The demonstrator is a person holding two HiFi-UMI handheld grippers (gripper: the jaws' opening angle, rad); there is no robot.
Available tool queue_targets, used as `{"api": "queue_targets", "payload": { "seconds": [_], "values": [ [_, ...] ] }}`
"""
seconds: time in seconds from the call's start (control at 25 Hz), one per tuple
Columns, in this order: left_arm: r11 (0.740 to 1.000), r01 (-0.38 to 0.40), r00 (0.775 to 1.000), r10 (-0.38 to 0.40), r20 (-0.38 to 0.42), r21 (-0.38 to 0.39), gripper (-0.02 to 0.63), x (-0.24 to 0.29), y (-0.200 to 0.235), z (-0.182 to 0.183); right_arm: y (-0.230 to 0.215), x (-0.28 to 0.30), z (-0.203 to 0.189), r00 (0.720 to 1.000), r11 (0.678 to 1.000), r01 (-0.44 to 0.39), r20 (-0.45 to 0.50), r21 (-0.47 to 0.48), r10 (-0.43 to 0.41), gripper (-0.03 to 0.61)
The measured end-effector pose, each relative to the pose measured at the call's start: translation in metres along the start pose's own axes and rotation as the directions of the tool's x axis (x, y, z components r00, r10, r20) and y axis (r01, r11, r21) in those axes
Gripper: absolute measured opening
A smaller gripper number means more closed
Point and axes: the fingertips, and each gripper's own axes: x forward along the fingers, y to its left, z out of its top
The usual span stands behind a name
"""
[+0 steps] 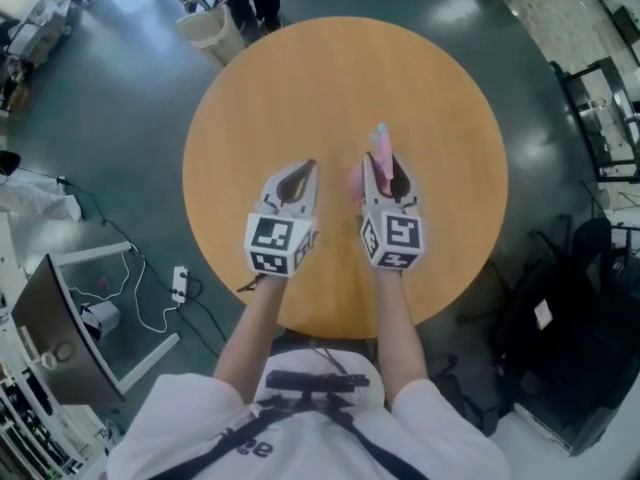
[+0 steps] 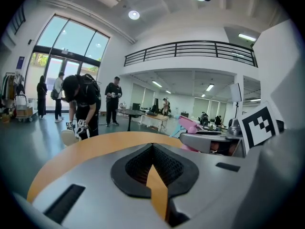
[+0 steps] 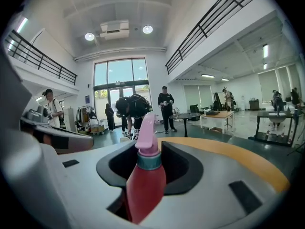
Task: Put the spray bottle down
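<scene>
Pink plastic spray bottle (image 3: pixel 145 182) is clamped upright, nozzle up, in the right claw (image 1: pixel 386 168) over the round wooden table (image 1: pixel 300 88). The table lies directly below its base. Left claw (image 1: pixel 298 180) is together and empty.

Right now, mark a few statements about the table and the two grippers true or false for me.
1. The right gripper holds the spray bottle. True.
2. The left gripper grips a second bottle. False: nothing is between its jaws.
3. The table is square. False: it is round.
4. The bottle's sprayer head is pink. True.
</scene>
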Motion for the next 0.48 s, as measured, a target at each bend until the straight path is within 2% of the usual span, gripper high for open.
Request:
{"api": "queue_targets", "payload": {
  "seconds": [0.2,0.48],
  "values": [
    [0.998,0.007,0.999,-0.008,-0.032,-0.059,0.011,0.016,0.007,-0.020,-0.006,0.025,-0.008,0.999,1.000,-0.010,0.042,-0.026,0.011,0.166],
    [0.997,0.003,0.997,-0.008,-0.074,-0.071,0.011,0.030,0.008,-0.042,-0.012,0.046,-0.025,0.995,0.997,0.001,0.103,-0.080,0.007,0.166]
  ]
}}
